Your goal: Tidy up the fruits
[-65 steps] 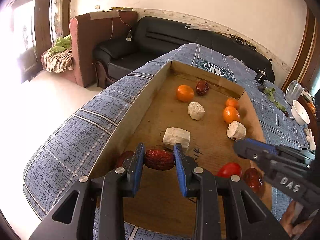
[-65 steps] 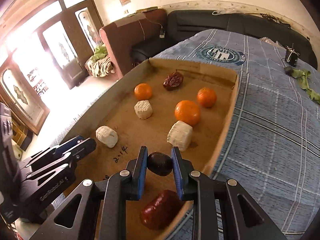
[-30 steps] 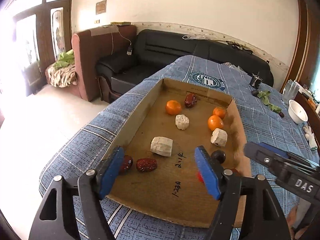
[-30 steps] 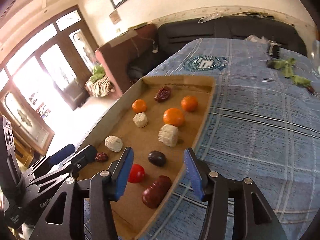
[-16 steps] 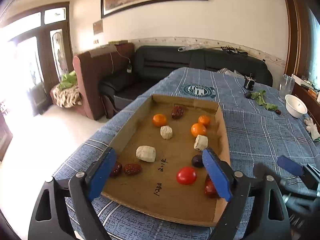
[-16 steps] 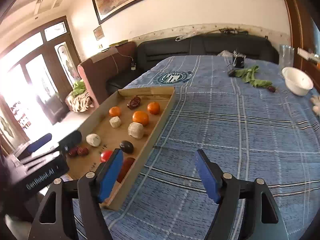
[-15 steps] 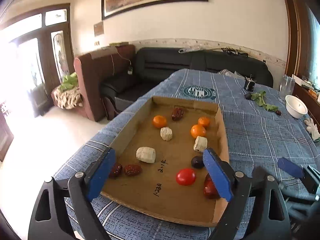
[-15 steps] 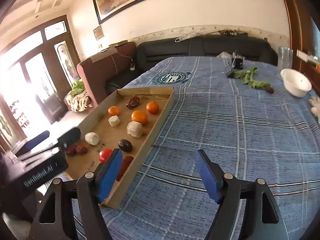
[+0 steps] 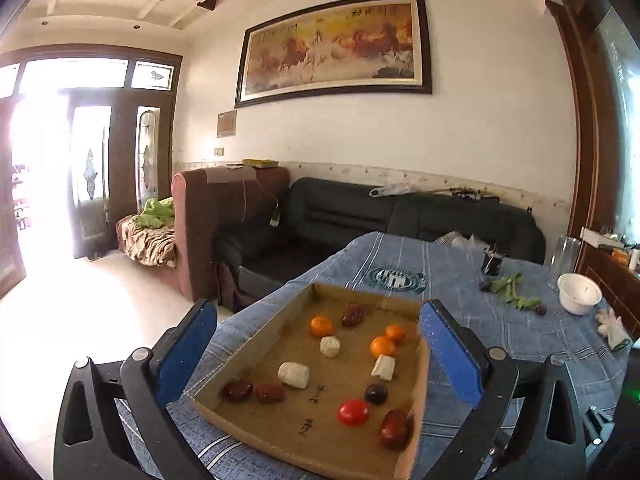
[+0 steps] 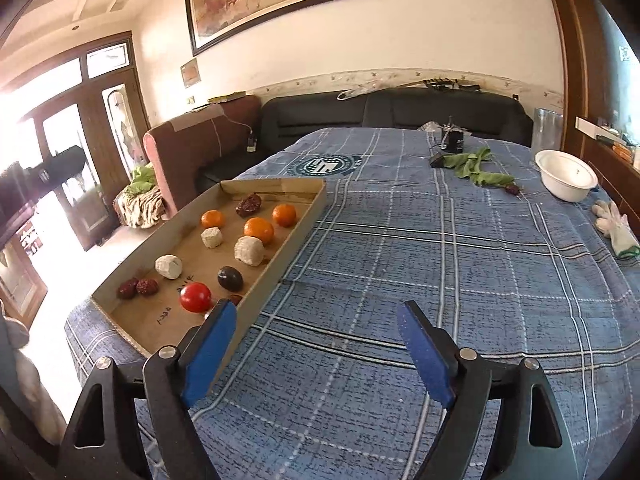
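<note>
With both tongs spread wide and holding nothing, I judge my left tongs point(image 9: 318, 354) nearer the fruit: the cardboard tray point(image 9: 256, 338) lies dead ahead between their fingers, but sits left-of-centre from my right tongs point(image 10: 316, 354).

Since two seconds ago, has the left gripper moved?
Yes. The left gripper has opened and pulled back and up from the cardboard tray, which now looks smaller, with wall and ceiling showing.

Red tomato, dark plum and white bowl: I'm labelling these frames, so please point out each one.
red tomato point(image 9: 352, 412), left wrist view, middle of its glossy top.
dark plum point(image 10: 230, 278), right wrist view, centre of its skin.
white bowl point(image 10: 566, 180), right wrist view, its outer wall.
</note>
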Action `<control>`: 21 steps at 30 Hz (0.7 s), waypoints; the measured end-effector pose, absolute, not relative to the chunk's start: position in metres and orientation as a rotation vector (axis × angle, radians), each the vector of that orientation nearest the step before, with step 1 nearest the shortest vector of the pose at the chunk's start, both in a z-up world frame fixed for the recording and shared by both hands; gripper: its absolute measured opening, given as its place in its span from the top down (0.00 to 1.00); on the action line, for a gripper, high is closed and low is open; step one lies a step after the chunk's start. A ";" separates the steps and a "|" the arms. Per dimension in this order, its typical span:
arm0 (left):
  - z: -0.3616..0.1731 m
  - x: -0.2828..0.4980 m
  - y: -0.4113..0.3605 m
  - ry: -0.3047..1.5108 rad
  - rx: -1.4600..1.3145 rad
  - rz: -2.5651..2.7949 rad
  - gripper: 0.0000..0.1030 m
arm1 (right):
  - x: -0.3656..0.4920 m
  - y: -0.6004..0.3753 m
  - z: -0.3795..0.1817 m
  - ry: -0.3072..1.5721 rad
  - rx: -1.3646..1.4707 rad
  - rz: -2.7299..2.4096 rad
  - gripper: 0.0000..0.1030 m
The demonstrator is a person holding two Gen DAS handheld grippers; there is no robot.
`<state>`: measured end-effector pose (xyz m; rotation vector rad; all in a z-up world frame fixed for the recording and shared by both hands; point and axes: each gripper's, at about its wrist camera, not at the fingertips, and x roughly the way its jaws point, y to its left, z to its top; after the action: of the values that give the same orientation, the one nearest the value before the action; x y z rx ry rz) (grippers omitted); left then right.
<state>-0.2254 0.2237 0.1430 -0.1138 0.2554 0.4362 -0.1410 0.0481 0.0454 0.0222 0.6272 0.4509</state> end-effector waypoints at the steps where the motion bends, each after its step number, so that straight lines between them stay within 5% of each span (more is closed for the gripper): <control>1: 0.144 -0.226 0.222 0.254 -0.109 0.438 0.01 | -0.141 0.045 0.044 0.630 0.036 0.450 0.14; 12: 0.151 -0.250 0.199 0.107 -0.028 0.608 0.00 | -0.151 0.050 0.048 0.586 -0.011 0.453 0.13; 21: 0.141 -0.230 0.209 0.276 -0.073 0.511 0.00 | -0.155 0.052 0.050 0.579 -0.023 0.461 0.11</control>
<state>-0.2296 0.2087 0.1415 -0.0731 0.2765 0.5109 -0.1546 0.0516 0.0500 -0.0229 0.5786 0.4607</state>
